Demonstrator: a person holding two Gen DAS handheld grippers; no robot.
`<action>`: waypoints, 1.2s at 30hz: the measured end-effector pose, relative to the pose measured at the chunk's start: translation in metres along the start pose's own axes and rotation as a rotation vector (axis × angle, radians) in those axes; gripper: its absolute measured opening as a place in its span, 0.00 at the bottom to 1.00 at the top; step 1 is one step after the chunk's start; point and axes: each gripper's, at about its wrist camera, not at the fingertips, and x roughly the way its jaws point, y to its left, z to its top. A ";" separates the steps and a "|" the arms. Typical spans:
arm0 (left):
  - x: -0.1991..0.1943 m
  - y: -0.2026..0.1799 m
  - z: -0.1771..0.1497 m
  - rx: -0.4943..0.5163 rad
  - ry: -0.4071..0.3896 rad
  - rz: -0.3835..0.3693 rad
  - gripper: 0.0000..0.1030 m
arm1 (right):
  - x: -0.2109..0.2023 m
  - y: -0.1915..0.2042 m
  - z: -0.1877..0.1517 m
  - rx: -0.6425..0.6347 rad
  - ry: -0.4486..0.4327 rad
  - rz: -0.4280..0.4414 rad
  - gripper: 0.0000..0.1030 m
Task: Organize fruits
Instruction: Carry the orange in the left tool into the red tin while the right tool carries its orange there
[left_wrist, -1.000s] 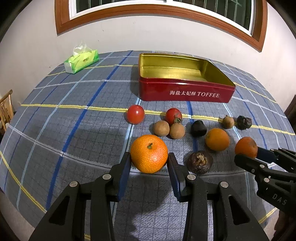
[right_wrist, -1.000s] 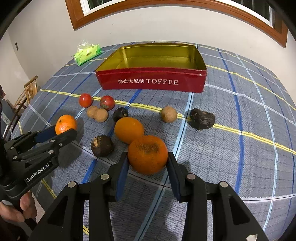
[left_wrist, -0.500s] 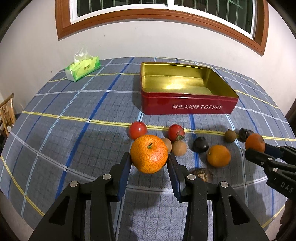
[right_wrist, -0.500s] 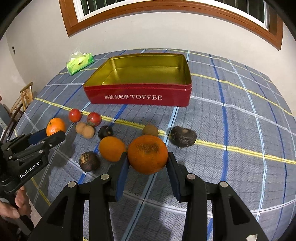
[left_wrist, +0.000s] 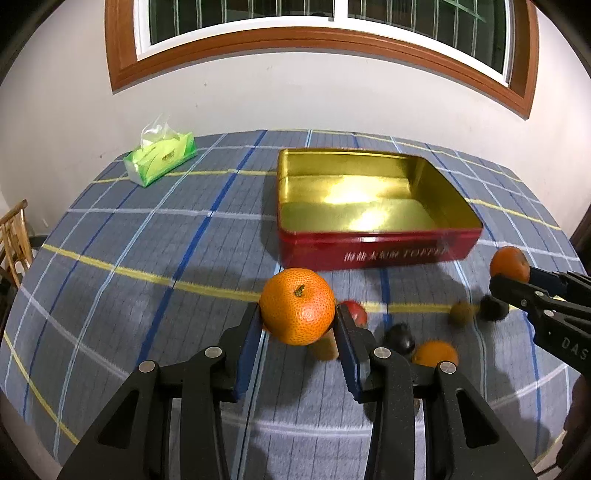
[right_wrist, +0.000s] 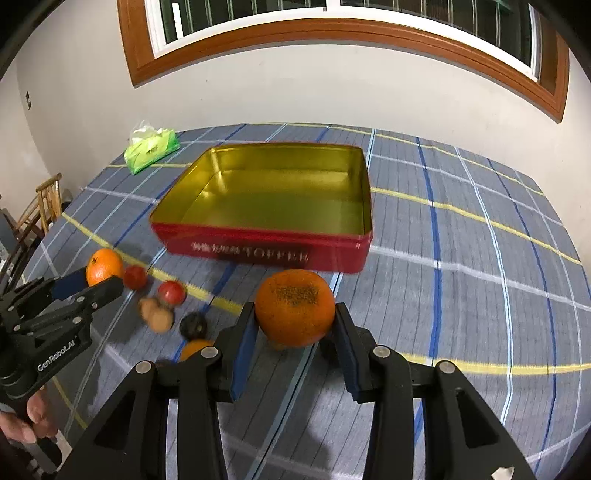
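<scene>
My left gripper (left_wrist: 297, 325) is shut on a bright orange tangerine (left_wrist: 297, 306) with a green stem, held above the checked tablecloth. My right gripper (right_wrist: 294, 321) is shut on a duller orange (right_wrist: 294, 306) with a brown speckled patch, also lifted. An open red toffee tin (left_wrist: 376, 251) with a gold inside (right_wrist: 273, 199) stands beyond both and holds nothing. Several small fruits lie on the cloth below: red tomatoes (right_wrist: 171, 292), brown longans (right_wrist: 157, 315), a dark fruit (right_wrist: 193, 325) and another orange (left_wrist: 435, 353). Each gripper shows in the other's view, the right one (left_wrist: 511, 277) and the left one (right_wrist: 92, 280).
A green tissue pack (left_wrist: 160, 155) lies at the table's far left corner. A wooden chair (right_wrist: 42, 206) stands off the left edge. A white wall and a wood-framed window lie behind the table. A hand (right_wrist: 26, 424) grips the left tool's handle.
Both grippers have risen off the cloth with their oranges and moved toward the tin. The loose fruits now lie lower in both views, partly behind the fingers.
</scene>
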 end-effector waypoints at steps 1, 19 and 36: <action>0.001 -0.001 0.003 0.002 -0.002 -0.001 0.40 | 0.001 -0.001 0.004 -0.001 -0.004 -0.001 0.37; 0.031 -0.008 0.069 0.025 -0.037 -0.027 0.40 | 0.029 -0.015 0.055 -0.028 -0.026 -0.034 0.37; 0.087 -0.023 0.082 0.060 0.056 -0.049 0.40 | 0.084 -0.008 0.072 -0.077 0.057 -0.058 0.37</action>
